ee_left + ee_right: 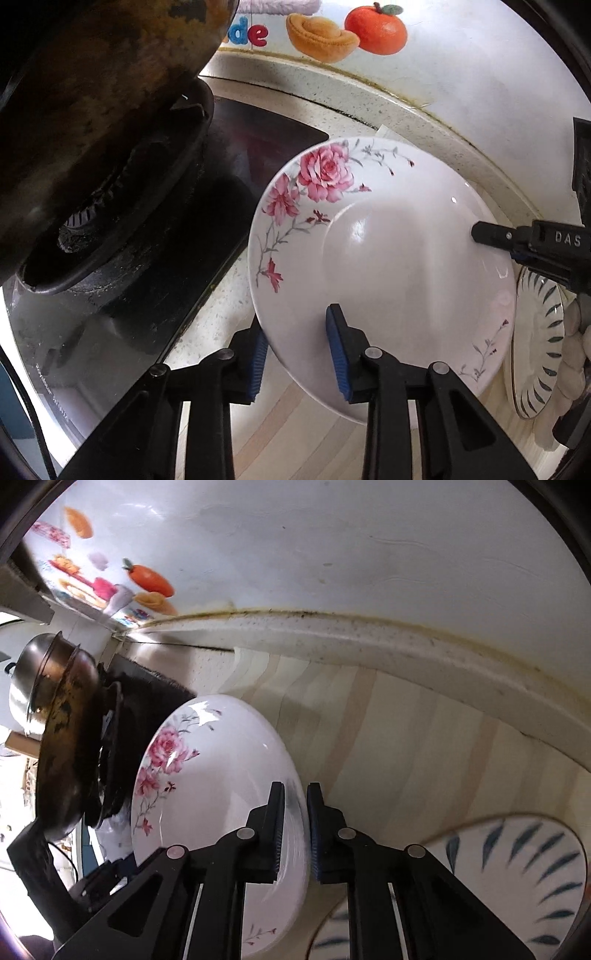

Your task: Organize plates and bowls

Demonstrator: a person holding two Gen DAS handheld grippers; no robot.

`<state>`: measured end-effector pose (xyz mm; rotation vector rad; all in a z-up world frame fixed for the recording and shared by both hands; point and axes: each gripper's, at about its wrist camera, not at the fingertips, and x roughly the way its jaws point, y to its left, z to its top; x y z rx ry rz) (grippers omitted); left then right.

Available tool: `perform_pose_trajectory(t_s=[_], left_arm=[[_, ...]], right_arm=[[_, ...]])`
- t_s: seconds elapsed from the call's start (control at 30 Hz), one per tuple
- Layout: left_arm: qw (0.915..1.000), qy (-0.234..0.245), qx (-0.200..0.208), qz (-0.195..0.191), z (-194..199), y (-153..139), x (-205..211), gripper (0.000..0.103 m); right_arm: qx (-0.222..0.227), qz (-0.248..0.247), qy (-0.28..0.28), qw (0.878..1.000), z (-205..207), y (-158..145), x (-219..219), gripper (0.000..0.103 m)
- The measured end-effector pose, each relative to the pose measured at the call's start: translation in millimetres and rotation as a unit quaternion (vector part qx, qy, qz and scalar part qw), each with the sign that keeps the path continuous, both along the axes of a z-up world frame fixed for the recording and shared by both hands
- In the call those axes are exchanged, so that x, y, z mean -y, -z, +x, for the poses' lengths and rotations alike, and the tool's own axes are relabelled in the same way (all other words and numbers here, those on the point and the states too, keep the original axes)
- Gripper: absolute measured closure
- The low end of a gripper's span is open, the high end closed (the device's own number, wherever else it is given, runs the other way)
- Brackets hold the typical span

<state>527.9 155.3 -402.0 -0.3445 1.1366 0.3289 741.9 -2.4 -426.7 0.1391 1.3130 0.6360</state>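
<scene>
left hand-held gripper [297,354]: my two blue-padded fingers straddle the lower left rim of the rose plate, one finger under it and one on top; they look clamped on the rim, low centre of the left wrist view.
right hand-held gripper [295,827]: my fingers are nearly together, pinching the edge of the same plate from the opposite side; in the left wrist view its black tip shows at the right edge, on the plate's rim.
rose plate [388,266]: white, with pink roses and grey sprigs along the rim; held tilted between both tools, above the counter, filling the centre of the left wrist view and the lower left centre of the right wrist view.
leaf-pattern plate [517,878]: white with dark blue-green leaf strokes, lower right of the right wrist view, lying on the counter just beside the held plate.
counter [424,738]: pale wood-stripe surface, running to a stained white wall.
stove [122,236]: black burner, left of the frame, beside the rose plate.
pot [92,92]: dark, scorched, sitting on the burner, upper left.
wall stickers [376,27]: an orange fruit and a gold ingot, top of the frame.
</scene>
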Motion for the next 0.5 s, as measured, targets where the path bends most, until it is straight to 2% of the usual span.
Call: perform_pose_trajectory(t_s=[0.27, 0.5], left_arm=[[0.9993, 0.032, 0.018, 0.007, -27, -25, 22, 0.075], [0.9971, 0.069, 0.030, 0.008, -63, -57, 48, 0.075]], right_arm=[[0.015, 0.004, 0.005, 1.000, -33, -19, 28, 0.089], [0.037, 0.020, 0.027, 0.999, -89, -62, 73, 0.089]])
